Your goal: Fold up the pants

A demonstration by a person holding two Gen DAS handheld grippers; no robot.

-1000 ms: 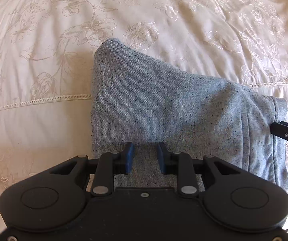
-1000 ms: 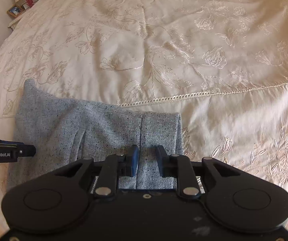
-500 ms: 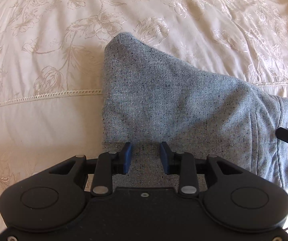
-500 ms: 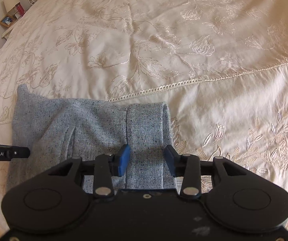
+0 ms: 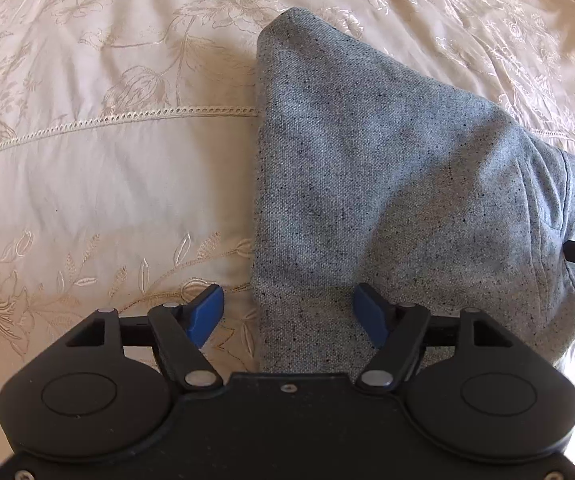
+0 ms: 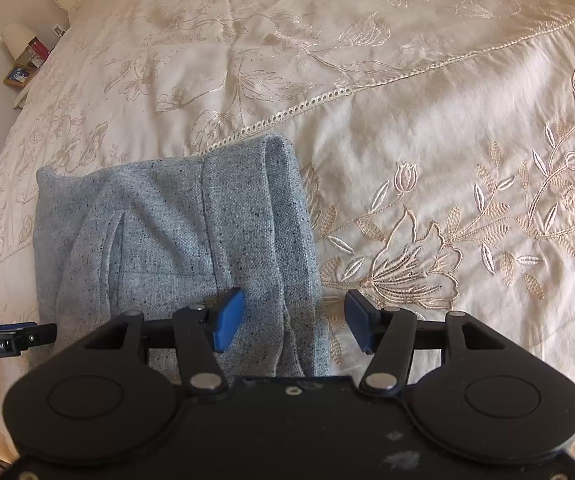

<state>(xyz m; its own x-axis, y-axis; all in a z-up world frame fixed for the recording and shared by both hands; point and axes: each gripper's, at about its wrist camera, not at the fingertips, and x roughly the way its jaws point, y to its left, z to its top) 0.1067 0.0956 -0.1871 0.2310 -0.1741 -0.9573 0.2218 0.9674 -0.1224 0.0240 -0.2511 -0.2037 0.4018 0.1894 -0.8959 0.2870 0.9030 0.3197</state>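
A cream embroidered bedspread (image 5: pixel 87 184) fills the left wrist view; the grey pants (image 5: pixel 387 184) lie on it as a folded bundle; the left gripper (image 5: pixel 289 314) hangs over the bundle's near left edge, jaws opening wide, pads clear of the cloth, gripping nothing. In the right wrist view the right gripper (image 6: pixel 295 318) straddles the bundle's near right edge, jaws likewise opening and empty; a bedside lamp (image 6: pixel 17 38) stands far off. The fold looks laid; perhaps smoothing remains.
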